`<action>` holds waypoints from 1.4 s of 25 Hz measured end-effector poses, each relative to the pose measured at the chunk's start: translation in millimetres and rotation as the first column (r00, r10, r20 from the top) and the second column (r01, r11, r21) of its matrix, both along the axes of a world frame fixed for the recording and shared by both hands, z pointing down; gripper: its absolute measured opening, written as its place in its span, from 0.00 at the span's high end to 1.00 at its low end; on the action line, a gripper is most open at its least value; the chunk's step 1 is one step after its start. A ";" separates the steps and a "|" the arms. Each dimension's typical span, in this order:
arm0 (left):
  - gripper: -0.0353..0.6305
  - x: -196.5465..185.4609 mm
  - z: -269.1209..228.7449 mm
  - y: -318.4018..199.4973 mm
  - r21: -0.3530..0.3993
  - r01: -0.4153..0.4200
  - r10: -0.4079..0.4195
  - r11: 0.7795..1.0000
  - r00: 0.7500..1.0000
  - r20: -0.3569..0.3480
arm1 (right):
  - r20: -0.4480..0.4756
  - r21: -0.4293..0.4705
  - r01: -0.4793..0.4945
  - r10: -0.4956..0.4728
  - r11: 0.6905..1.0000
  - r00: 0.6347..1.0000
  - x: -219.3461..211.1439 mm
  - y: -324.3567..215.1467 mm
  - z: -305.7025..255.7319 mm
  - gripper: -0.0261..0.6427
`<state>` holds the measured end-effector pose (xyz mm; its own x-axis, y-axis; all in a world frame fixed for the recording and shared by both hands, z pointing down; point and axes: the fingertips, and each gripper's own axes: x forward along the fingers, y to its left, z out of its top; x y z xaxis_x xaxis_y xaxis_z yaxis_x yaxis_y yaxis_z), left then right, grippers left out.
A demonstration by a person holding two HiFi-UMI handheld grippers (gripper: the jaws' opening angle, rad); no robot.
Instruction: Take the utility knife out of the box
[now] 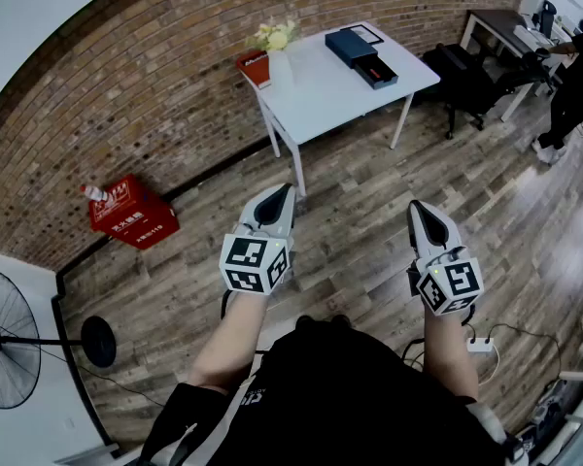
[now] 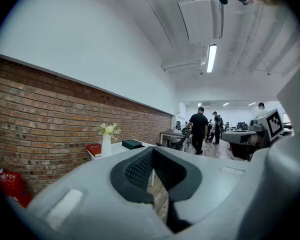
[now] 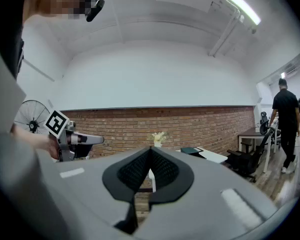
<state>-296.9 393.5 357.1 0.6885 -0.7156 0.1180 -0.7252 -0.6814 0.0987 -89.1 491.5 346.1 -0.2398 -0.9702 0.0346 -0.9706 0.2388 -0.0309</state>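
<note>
A dark blue box (image 1: 361, 54) lies open on the white table (image 1: 316, 90) by the brick wall, well ahead of me. Something small and reddish shows in its drawer part; I cannot tell if it is the utility knife. My left gripper (image 1: 286, 192) and right gripper (image 1: 414, 206) are held side by side over the wooden floor, both shut and empty, pointing toward the table. In the left gripper view the left gripper's (image 2: 152, 150) pads meet, with the box (image 2: 132, 144) far beyond. In the right gripper view the right gripper (image 3: 151, 149) is closed too, with the box (image 3: 191, 150) distant.
A white vase of flowers (image 1: 277, 51) and a red book (image 1: 255, 66) stand at the table's left end. A red crate (image 1: 131, 214) sits by the wall, a standing fan (image 1: 5, 338) at left. Black chairs (image 1: 466, 76), another desk and a person (image 1: 573, 85) are at right. A power strip (image 1: 481, 345) lies near my feet.
</note>
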 end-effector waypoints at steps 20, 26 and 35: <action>0.94 48.2 1.1 28.0 -0.003 -0.009 0.009 1.000 1.000 -0.001 | 0.052 -0.006 0.050 -0.050 0.999 0.997 34.2 30.0 8.7 0.96; 0.94 61.2 13.3 4.8 -0.027 -0.017 0.017 0.999 1.000 -0.006 | 0.075 -0.038 0.019 -0.016 0.999 0.997 53.2 11.9 20.6 0.96; 0.94 82.6 32.9 -84.2 -0.058 -0.058 0.058 0.997 0.998 -0.014 | 0.079 -0.082 0.014 -0.008 0.997 0.997 64.2 -71.0 35.2 0.96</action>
